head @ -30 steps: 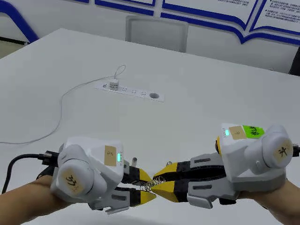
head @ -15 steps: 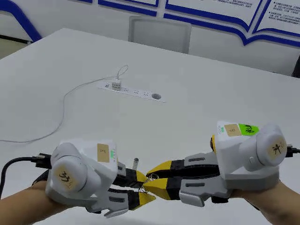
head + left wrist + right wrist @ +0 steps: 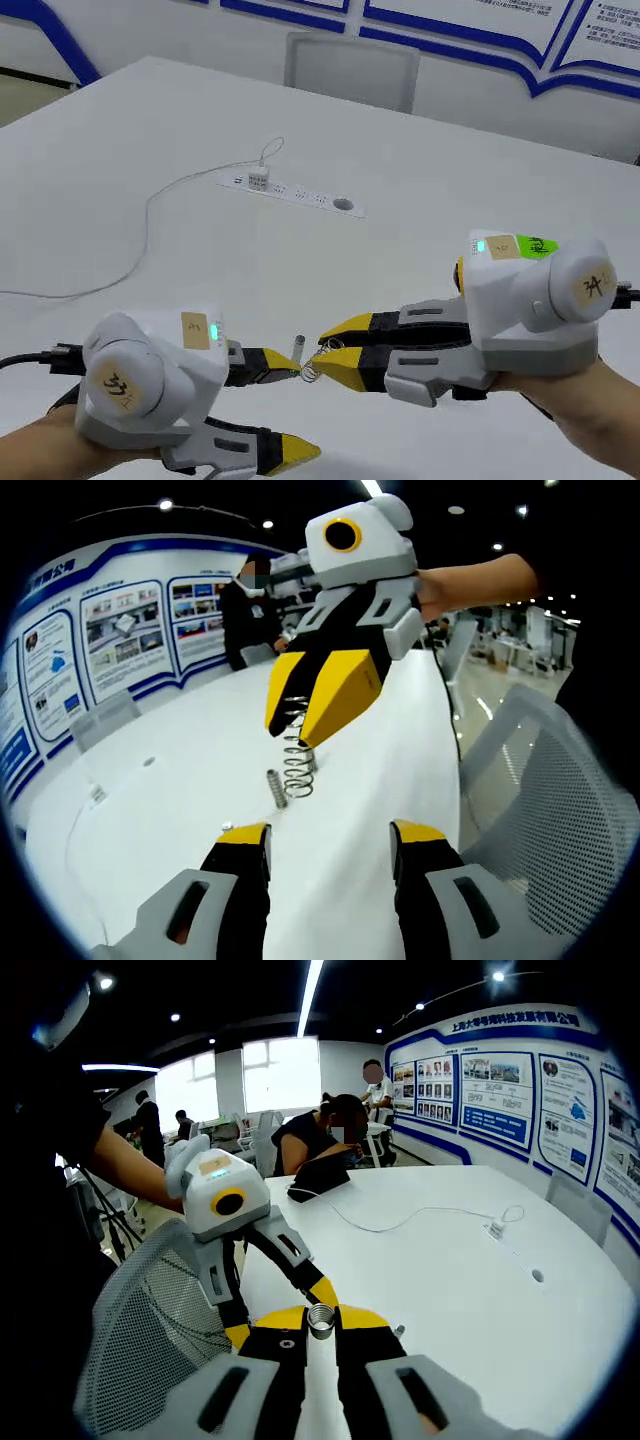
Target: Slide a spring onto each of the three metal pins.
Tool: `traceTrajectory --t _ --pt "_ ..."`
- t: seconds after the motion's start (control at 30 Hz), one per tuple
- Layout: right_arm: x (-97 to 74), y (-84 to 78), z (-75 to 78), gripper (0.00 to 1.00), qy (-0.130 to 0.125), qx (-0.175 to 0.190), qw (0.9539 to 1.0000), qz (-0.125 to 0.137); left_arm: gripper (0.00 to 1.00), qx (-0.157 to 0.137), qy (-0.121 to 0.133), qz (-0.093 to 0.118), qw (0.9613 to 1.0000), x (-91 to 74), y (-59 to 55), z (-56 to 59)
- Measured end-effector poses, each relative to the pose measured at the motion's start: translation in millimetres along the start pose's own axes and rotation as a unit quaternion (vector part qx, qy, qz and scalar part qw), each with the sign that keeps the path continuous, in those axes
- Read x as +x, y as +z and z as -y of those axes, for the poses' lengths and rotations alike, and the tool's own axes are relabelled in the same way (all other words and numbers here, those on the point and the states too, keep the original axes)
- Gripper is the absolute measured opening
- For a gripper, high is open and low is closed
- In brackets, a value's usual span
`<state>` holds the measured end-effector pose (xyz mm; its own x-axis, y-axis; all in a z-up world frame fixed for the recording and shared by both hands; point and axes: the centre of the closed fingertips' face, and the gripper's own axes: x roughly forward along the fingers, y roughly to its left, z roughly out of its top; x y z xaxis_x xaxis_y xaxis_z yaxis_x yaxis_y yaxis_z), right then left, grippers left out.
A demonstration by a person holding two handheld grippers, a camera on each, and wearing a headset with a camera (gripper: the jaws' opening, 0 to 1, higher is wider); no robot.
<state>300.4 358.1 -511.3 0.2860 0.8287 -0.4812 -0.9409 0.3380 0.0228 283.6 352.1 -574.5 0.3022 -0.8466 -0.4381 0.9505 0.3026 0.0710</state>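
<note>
The right gripper [image 3: 335, 345] is pinching a spring [image 3: 293, 755] between jaws pressed nearly together, and the yellow tips are covering its upper coils. The spring is hanging down toward the table [image 3: 420, 200], with its lower end just beside an upright pin [image 3: 275, 786]; whether the two are touching cannot be determined. In the right gripper view, the spring is presenting just its end ring between the jaws. The left gripper [image 3: 330, 835] is holding its jaws spread wide, gripping nothing, near the pin. A small metal item [image 3: 227, 825] lying by one left jaw is too small to identify.
</note>
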Motion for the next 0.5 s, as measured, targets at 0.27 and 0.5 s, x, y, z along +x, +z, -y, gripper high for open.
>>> traceTrajectory --t 0.27,0.5 --pt "-0.5 -1.5 14.0 0.10 -0.013 0.004 0.9999 -0.004 0.67 -0.028 0.033 -0.001 0.9991 -11.4 -15.0 -14.0" --pt "-0.6 -4.2 27.3 0.10 -0.029 0.013 0.9995 -0.006 0.74 -0.049 0.053 -0.010 0.9973 -17.6 -29.7 -21.6"
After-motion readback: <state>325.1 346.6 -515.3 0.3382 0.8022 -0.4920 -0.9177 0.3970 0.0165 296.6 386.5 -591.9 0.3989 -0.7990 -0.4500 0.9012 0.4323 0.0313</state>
